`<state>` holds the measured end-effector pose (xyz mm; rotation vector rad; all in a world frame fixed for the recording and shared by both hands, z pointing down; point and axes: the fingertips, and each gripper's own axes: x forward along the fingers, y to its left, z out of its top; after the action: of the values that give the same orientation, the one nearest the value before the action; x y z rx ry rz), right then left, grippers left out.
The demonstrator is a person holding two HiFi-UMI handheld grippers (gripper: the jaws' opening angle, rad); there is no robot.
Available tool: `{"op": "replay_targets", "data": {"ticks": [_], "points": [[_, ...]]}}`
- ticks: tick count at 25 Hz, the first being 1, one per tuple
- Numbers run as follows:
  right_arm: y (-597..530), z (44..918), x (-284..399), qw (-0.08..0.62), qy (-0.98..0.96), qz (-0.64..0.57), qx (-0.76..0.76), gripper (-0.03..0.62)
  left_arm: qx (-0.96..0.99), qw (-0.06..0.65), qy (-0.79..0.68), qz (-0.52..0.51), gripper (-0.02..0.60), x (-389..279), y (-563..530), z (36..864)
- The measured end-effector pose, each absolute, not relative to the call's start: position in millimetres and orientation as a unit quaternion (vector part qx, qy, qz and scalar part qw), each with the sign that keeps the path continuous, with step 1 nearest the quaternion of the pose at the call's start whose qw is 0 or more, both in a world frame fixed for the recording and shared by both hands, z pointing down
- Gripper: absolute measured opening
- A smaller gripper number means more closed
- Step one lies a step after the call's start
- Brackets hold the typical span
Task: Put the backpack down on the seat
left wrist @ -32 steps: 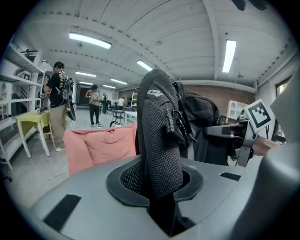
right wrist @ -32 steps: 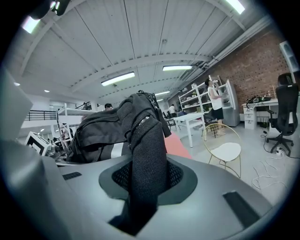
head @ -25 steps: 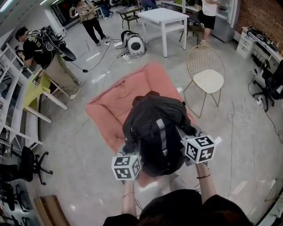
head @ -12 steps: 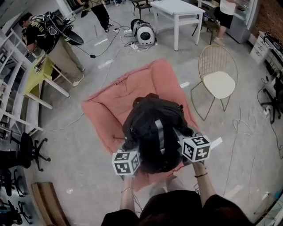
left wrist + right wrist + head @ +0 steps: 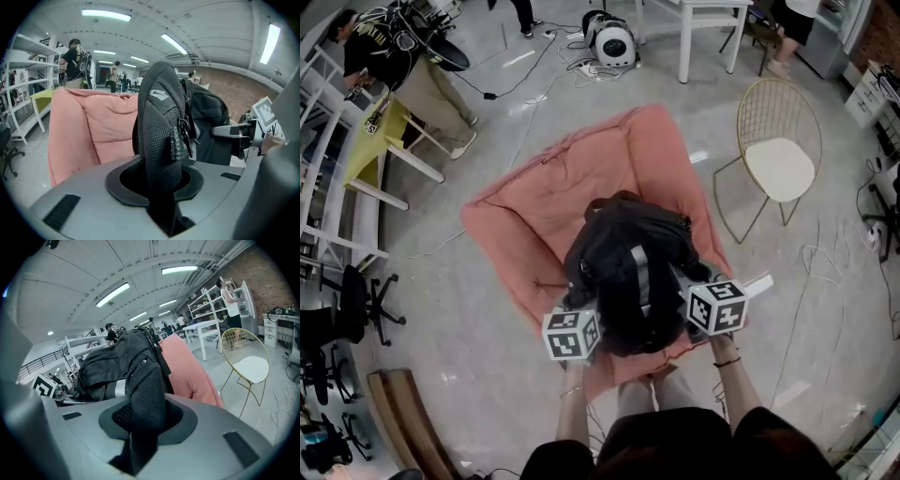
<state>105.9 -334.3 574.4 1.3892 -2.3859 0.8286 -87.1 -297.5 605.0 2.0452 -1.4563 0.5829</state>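
While the left tool (image 5: pixel 161 190) is clamping one padded strap (image 5: pixel 159 136) of coarse black mesh and the right tool (image 5: pixel 140 427) is pinching a second mesh strap (image 5: pixel 147 394) the same way, the backpack (image 5: pixel 628 272) is hanging between them over the front half of the seat (image 5: pixel 553 202). That seat is showing as a wide, puffy pad of salmon-pink fabric with soft creases and a raised back, lying on the glossy grey floor (image 5: pixel 487 337). The backpack is bulging and rounded, of black woven cloth, with a pale grey stripe running down its middle.

In the head view the bag is covering the jaws of both tools, so only their marker cubes, black squares on white, are standing out. Its own bulk is also hiding its underside, so whether it is touching the cushion cannot be told. A white table (image 5: pixel 698 23) is being cut off by the top edge.

Counting: two tools, two gripped straps, one backpack, one pink seat, and one gold wire chair (image 5: pixel 780 150) with a round white pad, standing well apart to the right.
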Motion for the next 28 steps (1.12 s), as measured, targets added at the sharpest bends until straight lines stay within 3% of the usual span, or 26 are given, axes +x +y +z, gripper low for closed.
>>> {"op": "replay_targets", "data": {"ticks": [28], "points": [[-453.8,635.9,80.4,0.155,-0.805,0.302,0.486,0.086,0.755,0.293,-0.544,0.219,0.098,-114.6,-406.9,660.8]]}}
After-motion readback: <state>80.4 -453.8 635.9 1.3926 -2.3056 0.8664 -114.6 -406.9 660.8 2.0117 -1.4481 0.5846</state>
